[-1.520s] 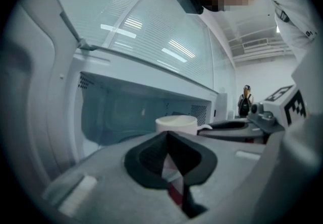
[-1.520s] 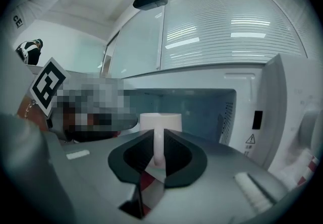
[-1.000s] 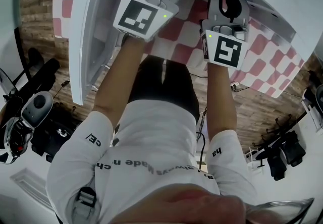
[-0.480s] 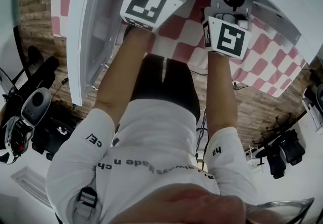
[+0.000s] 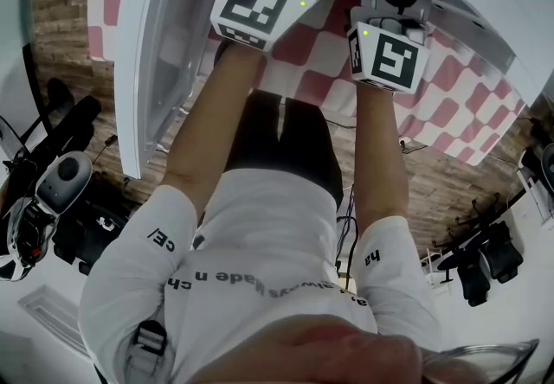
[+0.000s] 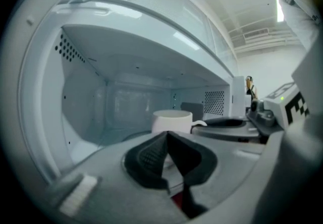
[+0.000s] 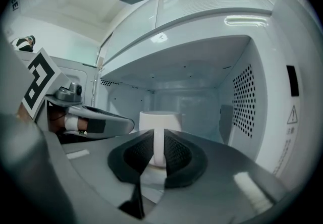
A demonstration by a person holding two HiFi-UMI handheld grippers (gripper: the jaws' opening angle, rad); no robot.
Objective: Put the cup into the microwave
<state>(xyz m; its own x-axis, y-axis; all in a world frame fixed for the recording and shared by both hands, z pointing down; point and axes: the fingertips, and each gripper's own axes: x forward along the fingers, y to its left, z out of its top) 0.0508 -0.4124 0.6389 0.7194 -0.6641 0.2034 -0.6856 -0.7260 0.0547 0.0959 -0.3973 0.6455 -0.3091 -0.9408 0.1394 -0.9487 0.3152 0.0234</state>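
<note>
Cup (image 7: 159, 119) inside microwave (image 7: 245, 102), handle (image 7: 158, 145) between jaws of right claw (image 7: 158, 140)

White box-shaped microwave (image 7: 262, 66): cavity fills the right gripper view's centre and right.
White ceramic cup (image 7: 159, 121): inside the cavity, frame centre, its handle between the jaws of the right hand-held gripper (image 7: 158, 136) at lower centre.
Left hand-held gripper (image 6: 167, 138): lower centre of its own view, before the cup, jaws together.

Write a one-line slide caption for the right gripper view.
Right gripper grips the white cup by its handle inside the microwave.
</note>
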